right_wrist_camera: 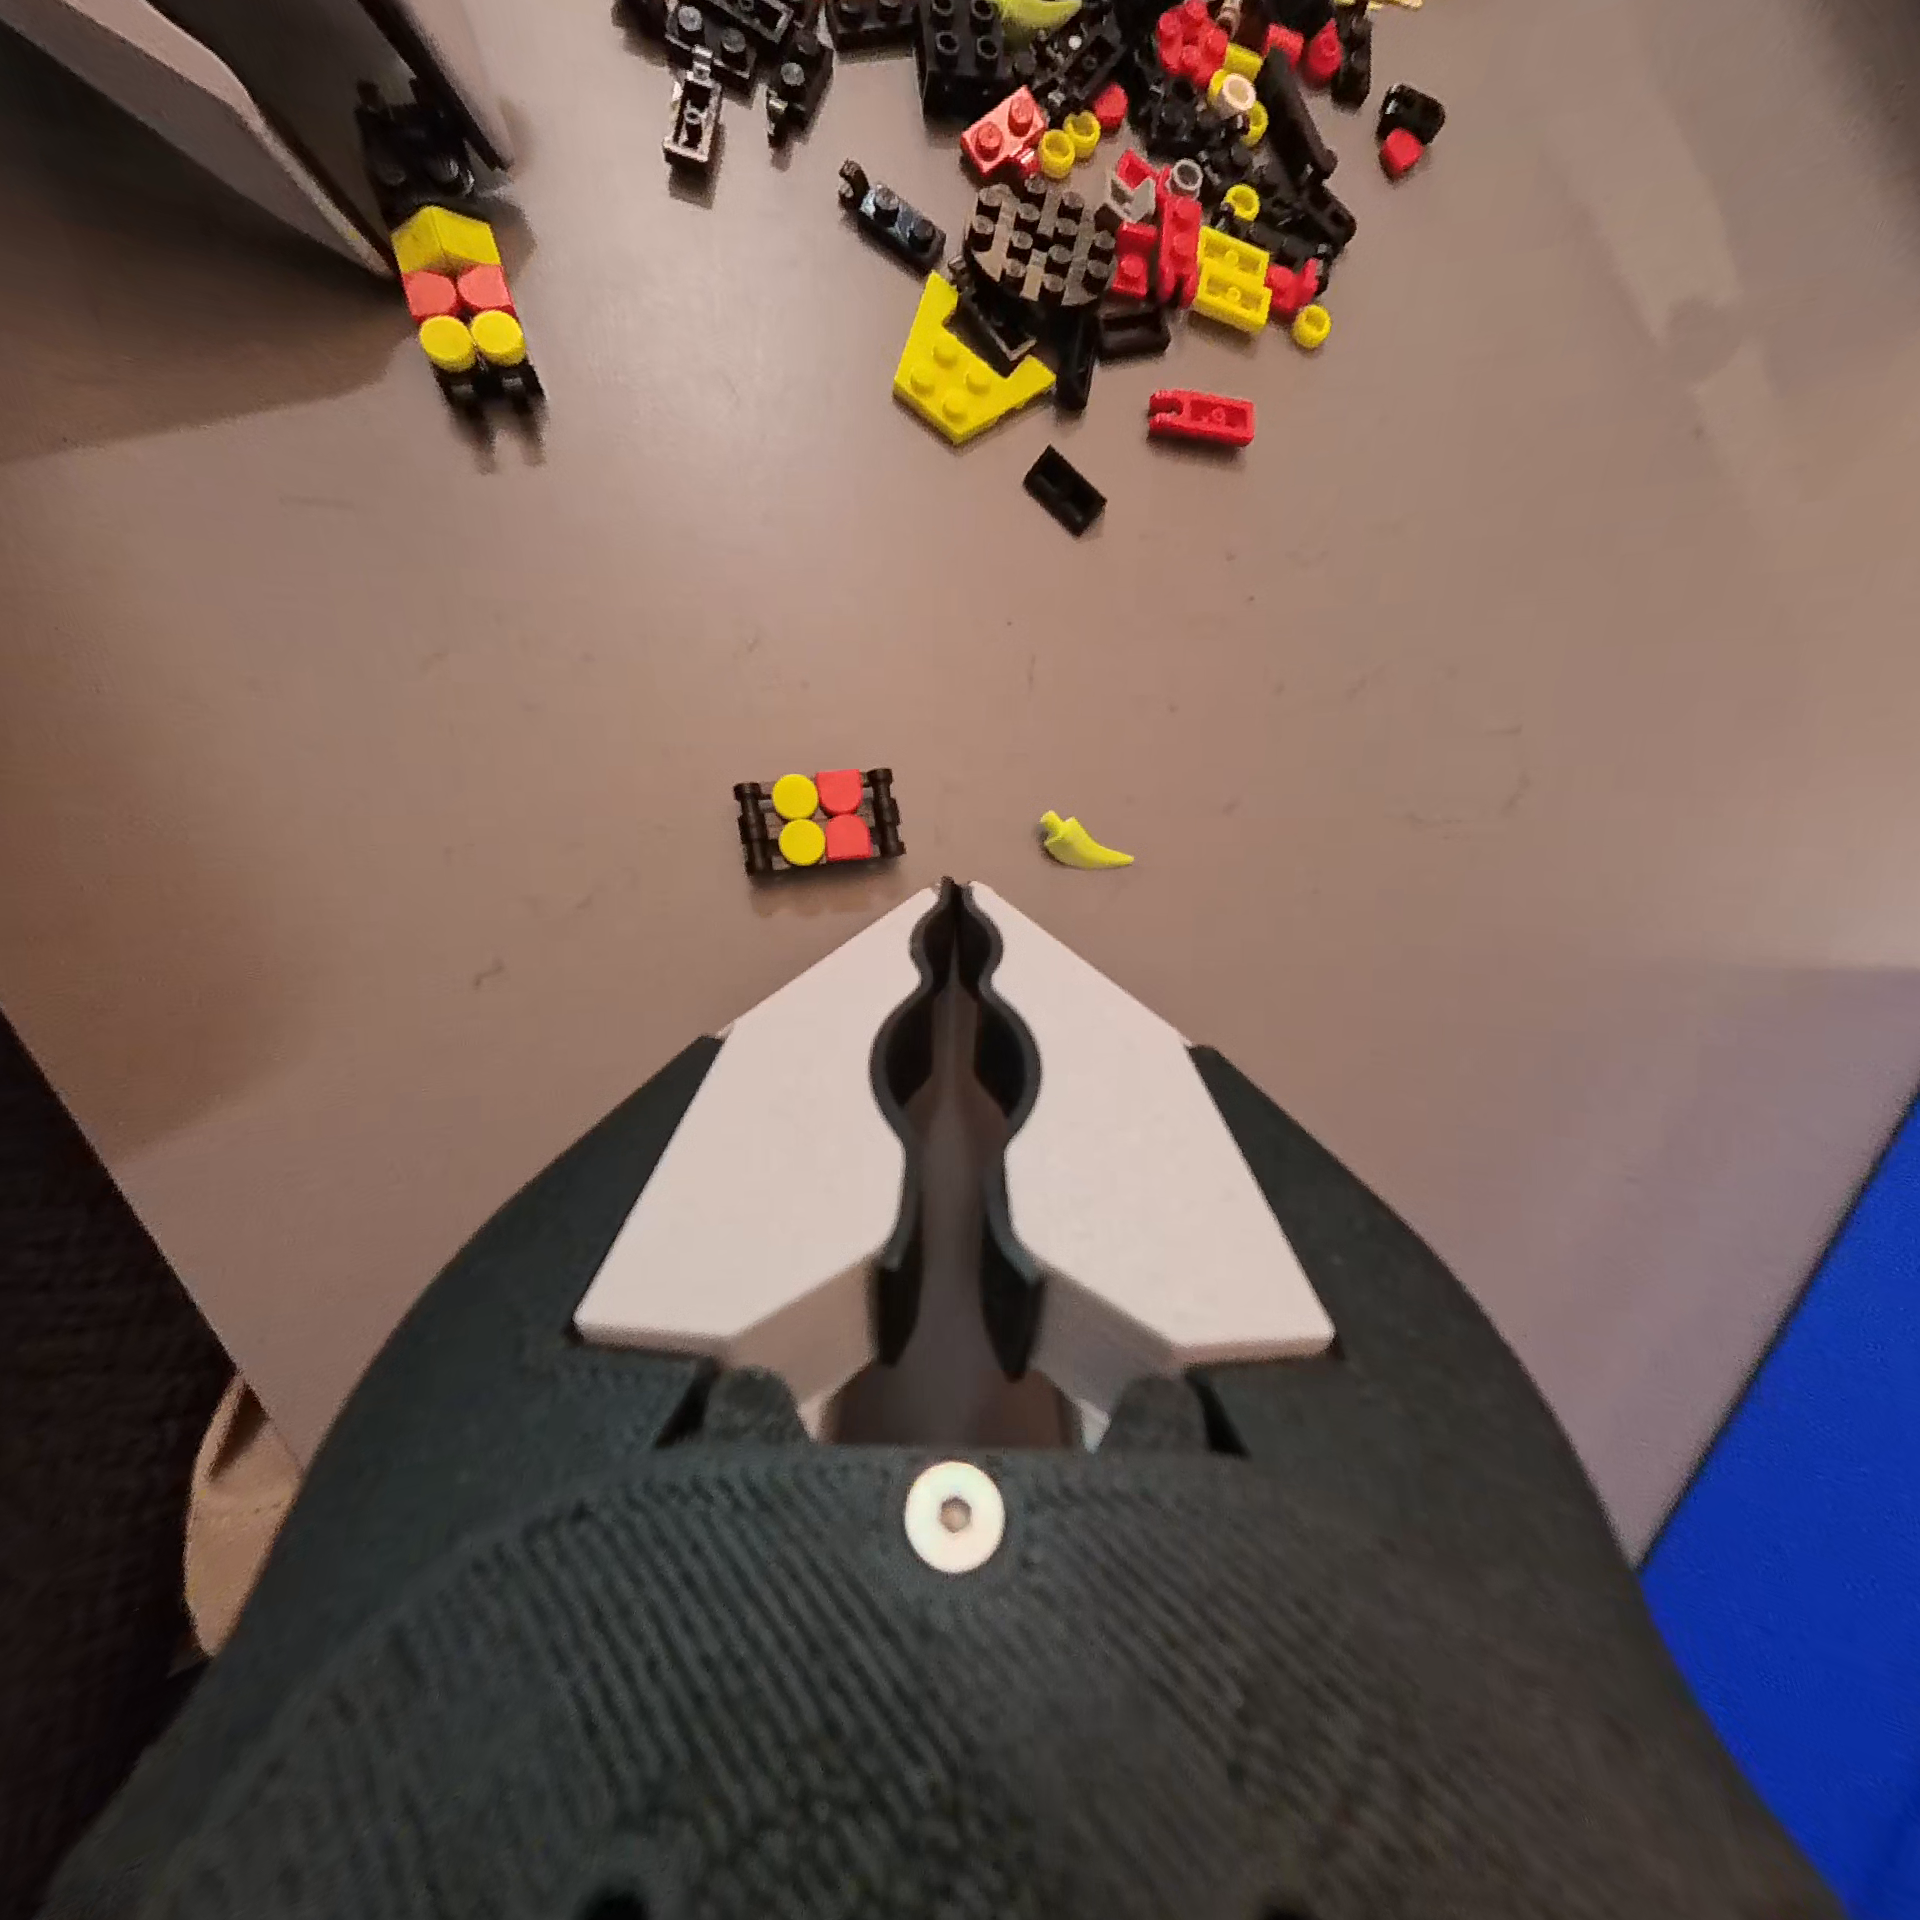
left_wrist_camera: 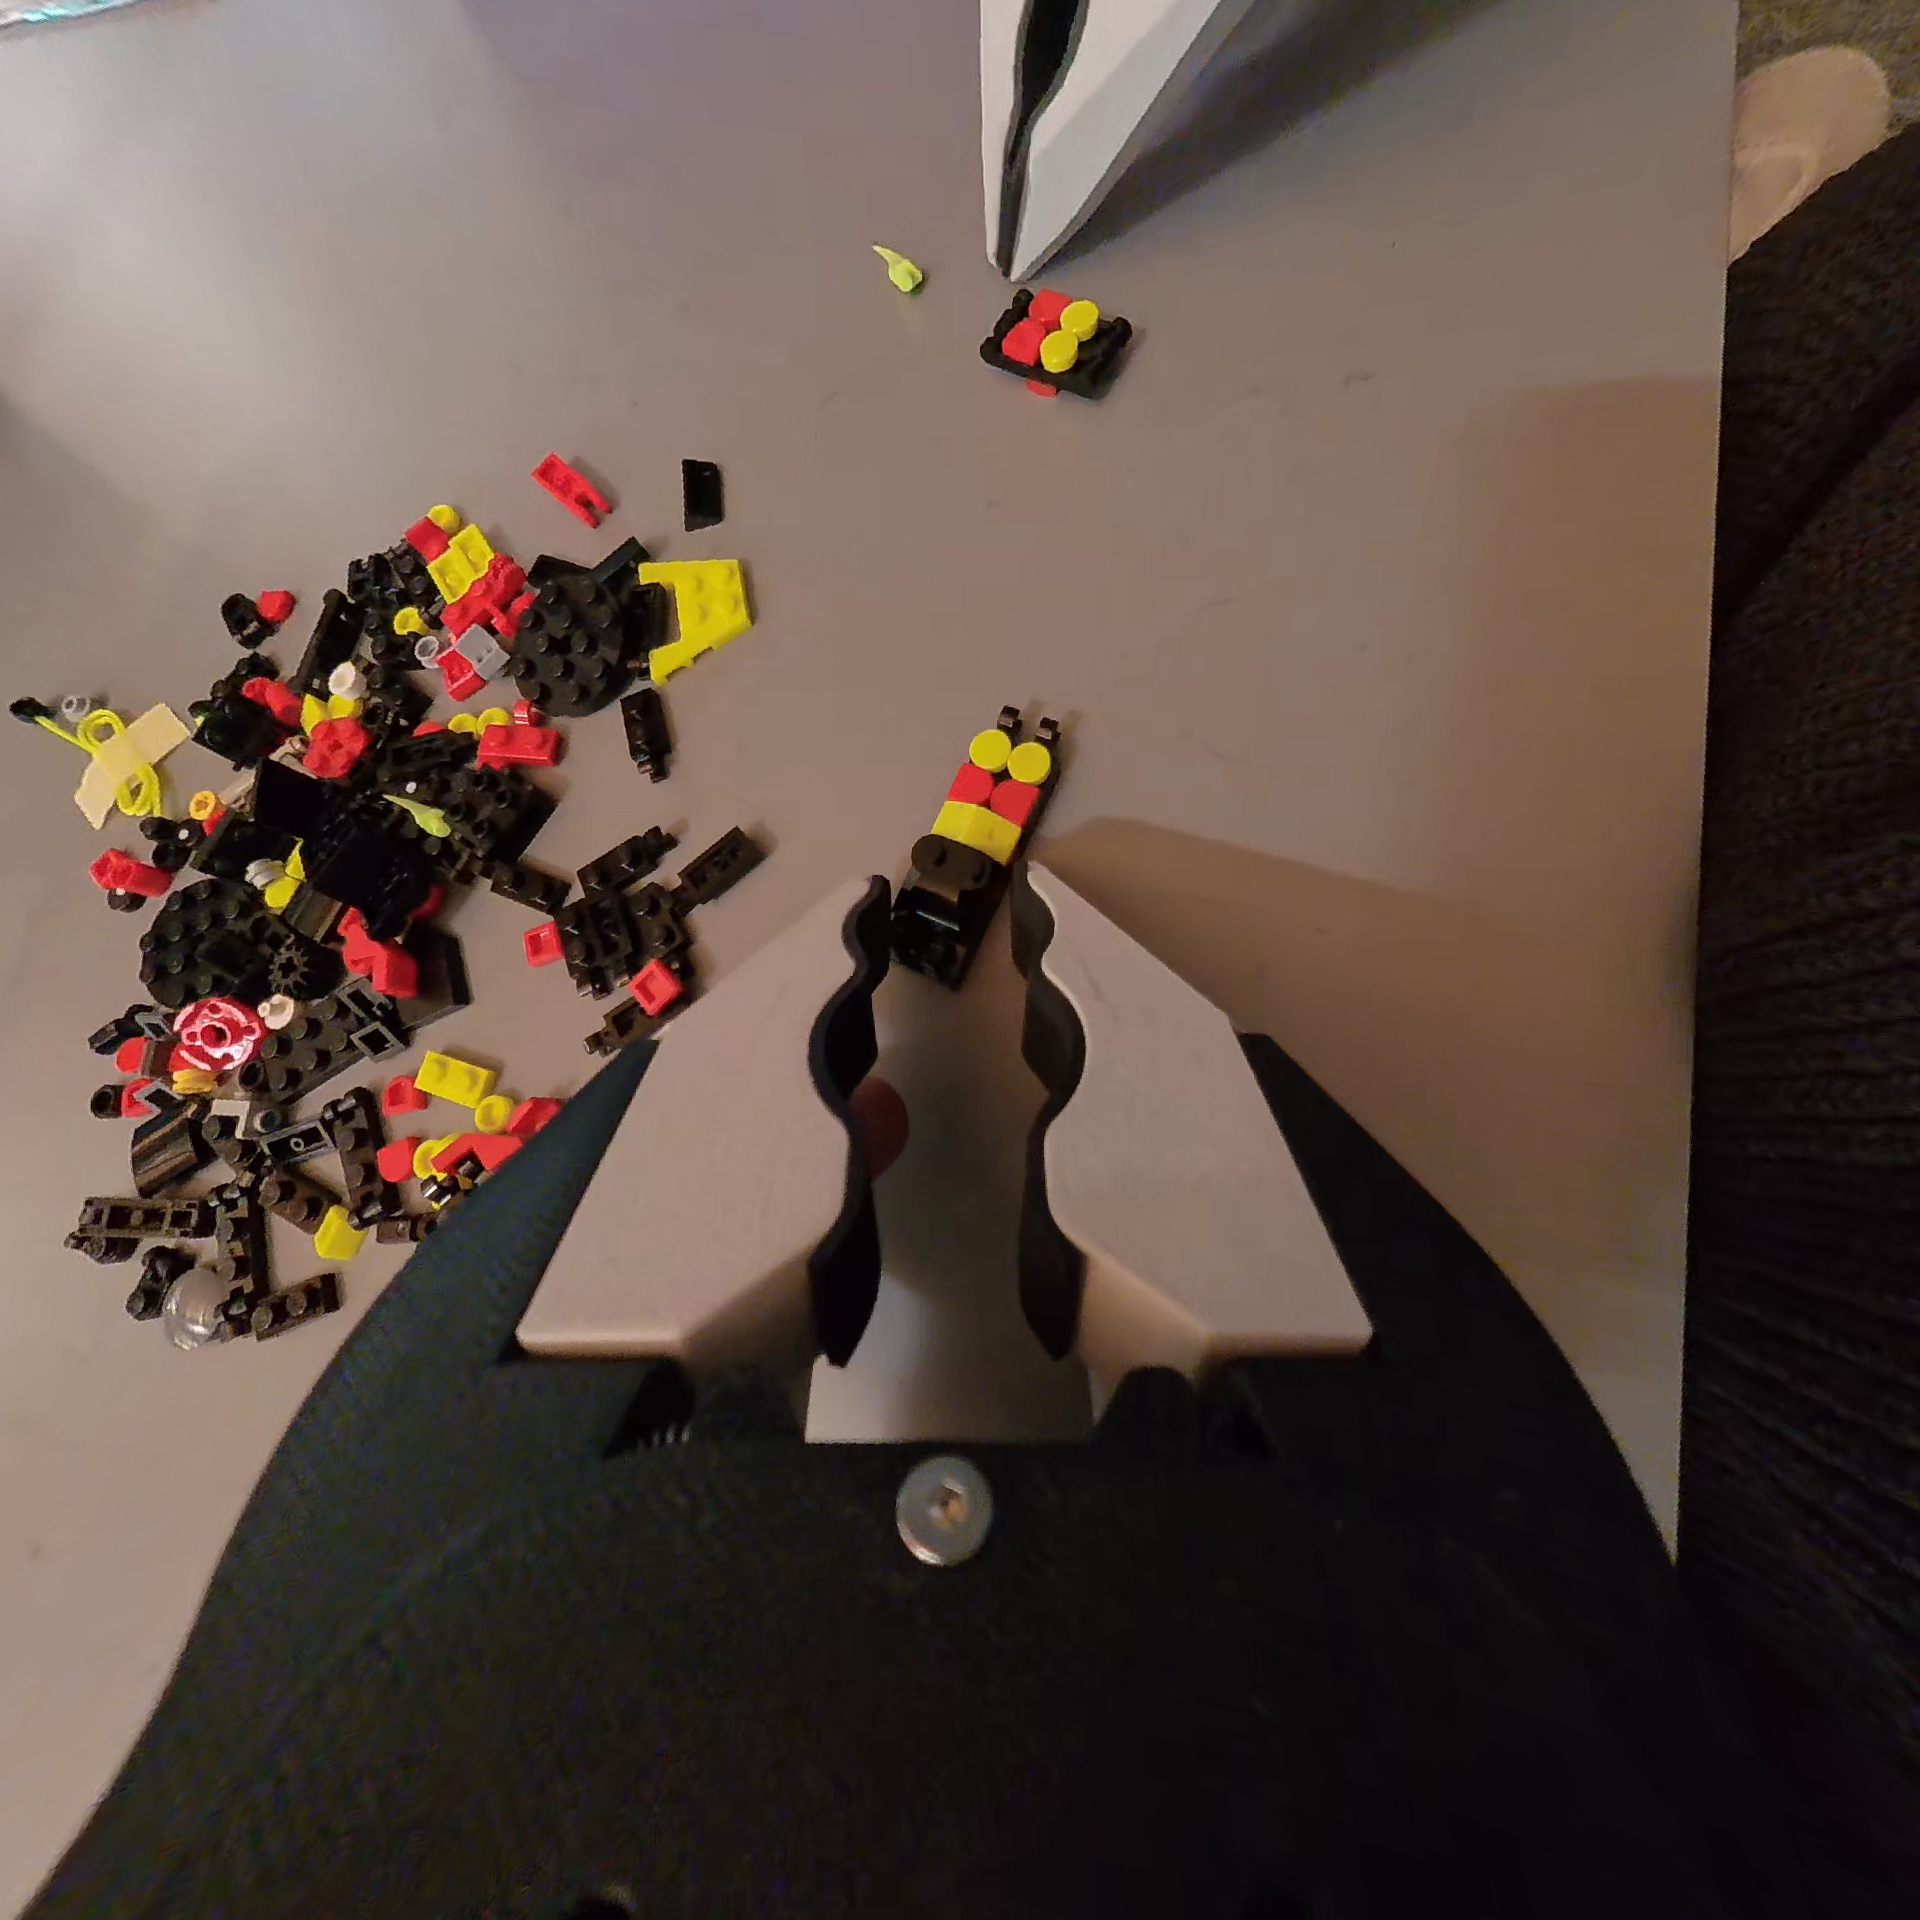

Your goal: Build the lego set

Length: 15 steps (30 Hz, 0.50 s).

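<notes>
My left gripper (left_wrist_camera: 945,883) is shut on the black end of a long lego assembly (left_wrist_camera: 987,810), whose yellow and red pieces stick out past the fingertips over the grey table (left_wrist_camera: 1351,623). The same assembly (right_wrist_camera: 457,301) shows at the top left of the right wrist view. A small black plate with two red and two yellow round pieces (right_wrist_camera: 818,821) lies just ahead and left of my right gripper (right_wrist_camera: 951,888), which is shut and empty. This plate also shows in the left wrist view (left_wrist_camera: 1055,338), below the right gripper's tips (left_wrist_camera: 1013,260).
A pile of loose black, red and yellow lego pieces (left_wrist_camera: 343,831) lies left of my left gripper, and shows at the far right of the right wrist view (right_wrist_camera: 1091,156). A lime claw piece (right_wrist_camera: 1081,844) lies by the right gripper. The table edge (left_wrist_camera: 1704,727) borders dark fabric. About 15 centimetres separates my left fingertips from my right.
</notes>
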Available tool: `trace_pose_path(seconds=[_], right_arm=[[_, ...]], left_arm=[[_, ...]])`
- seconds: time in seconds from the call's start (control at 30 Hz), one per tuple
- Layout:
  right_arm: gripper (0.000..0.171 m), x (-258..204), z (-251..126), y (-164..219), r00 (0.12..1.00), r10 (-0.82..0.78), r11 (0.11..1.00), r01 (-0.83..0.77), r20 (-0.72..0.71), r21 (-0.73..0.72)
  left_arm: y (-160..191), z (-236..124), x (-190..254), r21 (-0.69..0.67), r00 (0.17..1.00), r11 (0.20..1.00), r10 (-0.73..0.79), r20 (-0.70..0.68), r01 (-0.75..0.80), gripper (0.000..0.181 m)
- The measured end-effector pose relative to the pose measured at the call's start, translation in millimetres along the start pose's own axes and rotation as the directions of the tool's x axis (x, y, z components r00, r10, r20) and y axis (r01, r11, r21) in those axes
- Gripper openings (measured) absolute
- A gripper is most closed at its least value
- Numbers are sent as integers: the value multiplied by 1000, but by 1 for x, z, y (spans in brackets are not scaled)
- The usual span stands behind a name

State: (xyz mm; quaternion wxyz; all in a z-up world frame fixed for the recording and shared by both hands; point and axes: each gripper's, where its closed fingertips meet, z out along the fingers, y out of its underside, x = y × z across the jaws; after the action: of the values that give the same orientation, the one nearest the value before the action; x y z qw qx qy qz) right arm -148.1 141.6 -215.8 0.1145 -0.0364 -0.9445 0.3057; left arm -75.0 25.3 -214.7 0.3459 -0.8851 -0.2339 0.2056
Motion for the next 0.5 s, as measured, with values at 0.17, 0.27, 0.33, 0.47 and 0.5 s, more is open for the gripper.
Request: trace_pose_path(seconds=[0.17, 0.27, 0.33, 0.47, 0.5], right_arm=[[0, -3, 0, -1, 1000, -20, 1000, 20, 8, 0], [0, -8, 0, -2, 999, -34, 999, 34, 28, 2], [0, -13, 0, -3, 998, -54, 999, 54, 41, 2], [0, -25, 0, -8, 993, -106, 994, 106, 60, 4], [0, -28, 0, -10, 991, -120, 993, 119, 66, 6]], left_arm=[[0, 0, 0, 0, 1000, 1000, 2, 2, -2, 21], [0, 0, 0, 0, 1000, 1000, 3, 2, -3, 21], [0, 1, 0, 0, 1000, 1000, 4, 2, -4, 21], [0, 1, 0, -1, 1000, 1000, 4, 2, -4, 21], [0, 1, 0, -1, 1000, 1000, 4, 2, -4, 21]])
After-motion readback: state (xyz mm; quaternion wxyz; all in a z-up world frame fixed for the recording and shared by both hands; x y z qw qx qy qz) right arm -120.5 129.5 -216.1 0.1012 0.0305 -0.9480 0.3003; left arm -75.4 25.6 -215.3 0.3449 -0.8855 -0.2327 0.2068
